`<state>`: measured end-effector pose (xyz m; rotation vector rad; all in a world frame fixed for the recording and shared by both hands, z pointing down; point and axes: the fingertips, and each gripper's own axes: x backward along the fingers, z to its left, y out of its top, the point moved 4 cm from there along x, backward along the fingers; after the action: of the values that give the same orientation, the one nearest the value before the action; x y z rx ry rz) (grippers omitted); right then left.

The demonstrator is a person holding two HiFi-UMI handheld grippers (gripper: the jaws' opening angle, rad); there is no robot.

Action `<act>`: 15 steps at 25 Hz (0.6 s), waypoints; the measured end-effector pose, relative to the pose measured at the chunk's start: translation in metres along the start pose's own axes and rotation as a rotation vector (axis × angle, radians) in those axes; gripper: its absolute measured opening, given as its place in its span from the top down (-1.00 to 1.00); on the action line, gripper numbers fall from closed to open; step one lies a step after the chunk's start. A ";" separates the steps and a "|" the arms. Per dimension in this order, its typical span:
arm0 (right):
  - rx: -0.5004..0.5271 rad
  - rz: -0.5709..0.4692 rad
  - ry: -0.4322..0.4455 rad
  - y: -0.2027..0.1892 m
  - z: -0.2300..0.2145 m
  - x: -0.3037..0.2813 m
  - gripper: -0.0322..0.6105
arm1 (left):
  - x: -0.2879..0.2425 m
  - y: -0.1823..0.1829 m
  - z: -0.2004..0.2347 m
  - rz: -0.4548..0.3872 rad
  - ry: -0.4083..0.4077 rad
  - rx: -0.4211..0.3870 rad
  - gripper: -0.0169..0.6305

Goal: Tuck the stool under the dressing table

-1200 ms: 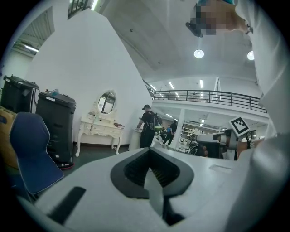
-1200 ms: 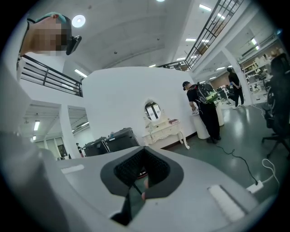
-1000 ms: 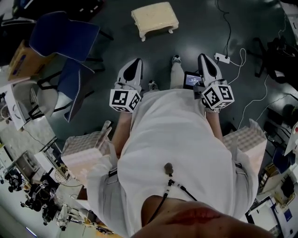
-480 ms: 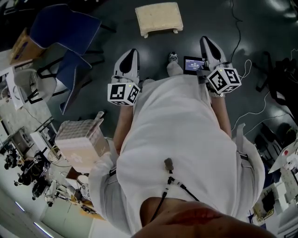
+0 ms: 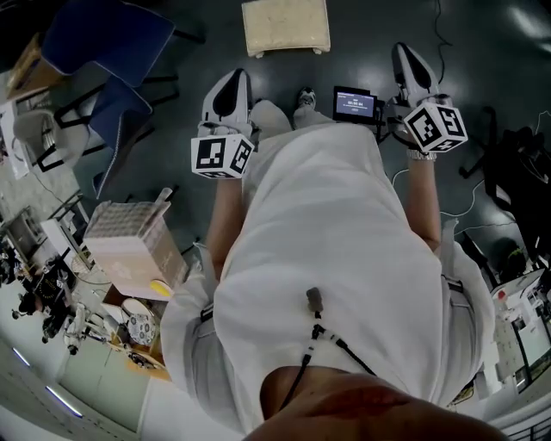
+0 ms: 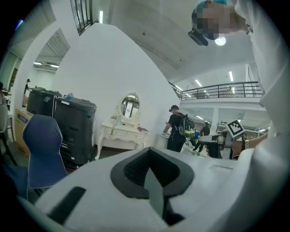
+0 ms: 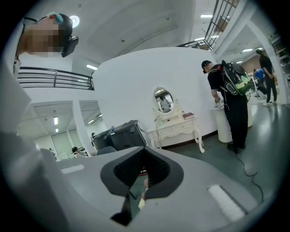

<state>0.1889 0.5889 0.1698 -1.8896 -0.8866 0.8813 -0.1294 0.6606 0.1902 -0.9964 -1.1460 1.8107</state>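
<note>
The cream padded stool [image 5: 286,26] stands on the dark floor at the top of the head view, ahead of both grippers and touched by neither. My left gripper [image 5: 232,79] and right gripper [image 5: 405,53] are held out level in front of the person's body, both shut and empty. The white dressing table [image 6: 121,132] with its oval mirror [image 6: 130,105] stands far off against a white wall in the left gripper view. It also shows as the dressing table [image 7: 177,128] in the right gripper view. The stool is hidden in both gripper views.
Blue chairs [image 5: 96,43] stand at the left, with a blue chair [image 6: 43,149] and a black cabinet [image 6: 72,129] beside the dressing table. A person with a backpack [image 7: 231,97] stands right of it. Boxes and clutter [image 5: 129,245] lie at the lower left; cables [image 5: 469,185] at the right.
The whole view has swung: the stool slid up toward the top edge, the boxes at the right left the view. Both grippers moved forward and apart, still shut.
</note>
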 end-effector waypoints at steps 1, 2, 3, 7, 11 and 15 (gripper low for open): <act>0.020 0.009 0.006 0.004 -0.007 -0.003 0.88 | -0.005 0.001 0.003 0.004 0.003 -0.001 0.92; 0.039 0.019 0.023 0.009 -0.015 -0.007 0.88 | -0.012 0.001 0.007 0.008 0.006 -0.002 0.92; 0.060 0.031 0.045 0.014 -0.024 -0.011 0.88 | -0.018 0.001 0.010 0.012 0.009 -0.003 0.92; 0.144 0.047 0.046 0.040 -0.056 -0.031 0.88 | -0.033 -0.001 0.028 0.037 0.002 -0.004 0.92; 0.165 -0.014 -0.021 0.067 -0.071 -0.065 0.88 | -0.053 -0.001 0.052 0.068 -0.017 0.015 0.92; 0.186 -0.036 -0.041 0.076 -0.074 -0.119 0.88 | -0.092 0.006 0.081 0.077 -0.048 -0.001 0.92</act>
<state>0.2084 0.4311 0.1590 -1.6964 -0.8310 0.9500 -0.1653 0.5493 0.2278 -1.0150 -1.1515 1.9045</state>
